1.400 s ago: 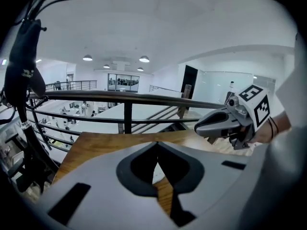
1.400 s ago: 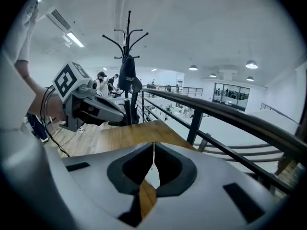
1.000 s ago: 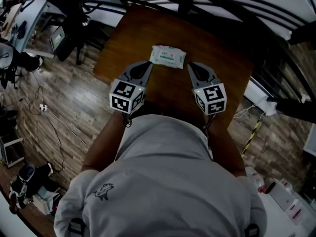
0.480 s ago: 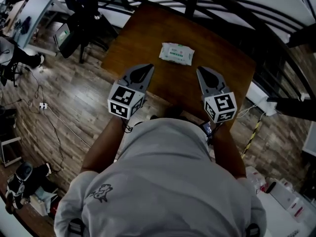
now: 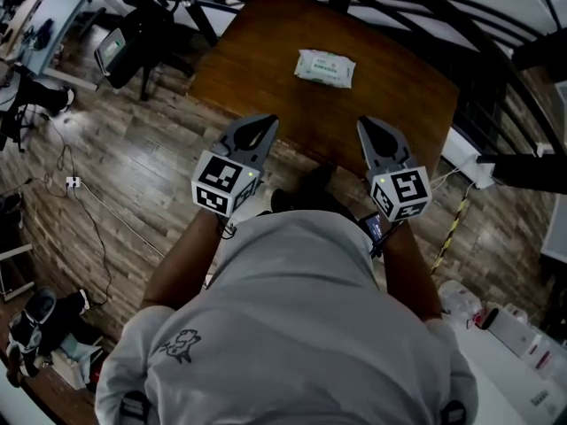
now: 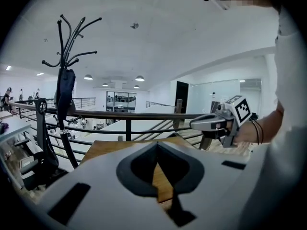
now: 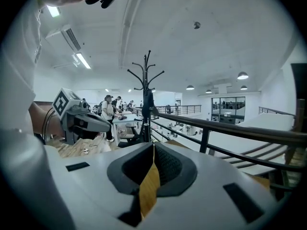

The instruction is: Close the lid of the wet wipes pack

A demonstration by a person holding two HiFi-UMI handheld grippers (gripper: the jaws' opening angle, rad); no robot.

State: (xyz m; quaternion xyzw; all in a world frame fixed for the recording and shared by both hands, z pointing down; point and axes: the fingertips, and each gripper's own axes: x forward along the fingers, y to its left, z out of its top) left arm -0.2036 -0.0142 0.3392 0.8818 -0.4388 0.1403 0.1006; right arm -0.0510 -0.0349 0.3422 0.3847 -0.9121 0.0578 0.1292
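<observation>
The wet wipes pack point(image 5: 325, 67), white with a green label, lies flat near the far edge of the brown wooden table point(image 5: 257, 60); its lid looks flat, but I cannot tell for sure. My left gripper point(image 5: 264, 122) and right gripper point(image 5: 366, 124) hang side by side over the table's near edge, well short of the pack, touching nothing. Both are shut, with nothing between them. In the left gripper view the jaw tips point(image 6: 156, 144) meet over the tabletop. In the right gripper view the tips point(image 7: 153, 145) meet too. The pack shows in neither gripper view.
A black metal railing point(image 6: 129, 115) runs behind the table. A coat rack point(image 6: 62, 80) stands beyond its left end. Wood-plank floor point(image 5: 133, 175) with cables lies to the left, and a chair point(image 5: 124, 47) stands at the upper left. A white shelf with small items point(image 5: 514, 335) is at the lower right.
Both grippers have drawn back from the pack toward the person and risen a little, staying shut. The pack has not moved on the table and now sits farther ahead.
</observation>
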